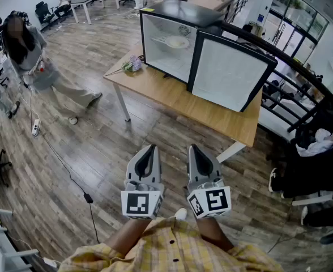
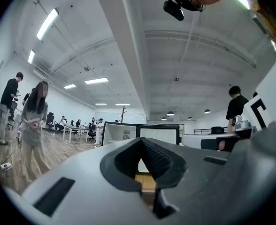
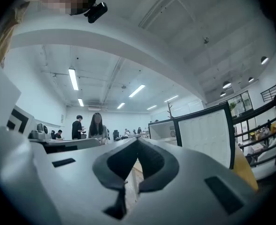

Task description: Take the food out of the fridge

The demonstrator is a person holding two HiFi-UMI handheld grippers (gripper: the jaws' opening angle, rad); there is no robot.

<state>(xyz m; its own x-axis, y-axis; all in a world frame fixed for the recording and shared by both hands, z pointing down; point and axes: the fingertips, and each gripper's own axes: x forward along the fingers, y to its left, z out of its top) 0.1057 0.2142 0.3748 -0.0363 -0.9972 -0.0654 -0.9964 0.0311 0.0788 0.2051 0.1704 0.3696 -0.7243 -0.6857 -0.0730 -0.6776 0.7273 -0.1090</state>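
While fridge (image 1: 180,11) stands open | left tongs (image 1: 150,149), right tongs (image 1: 193,149) clenched (empty)

Bare floor (image 1: 98,146) lies open ahead of my left claw (image 1: 149,150) and right claw (image 1: 195,150), up to the table (image 1: 172,92). Past its near edge, the swung-out door (image 1: 229,75) stands ahead of my right claw and walls off that side. The fridge (image 1: 180,10) opening gapes ahead of my left claw. A railing (image 1: 294,67) hems my far right, and a person (image 1: 28,55) stands well off left.
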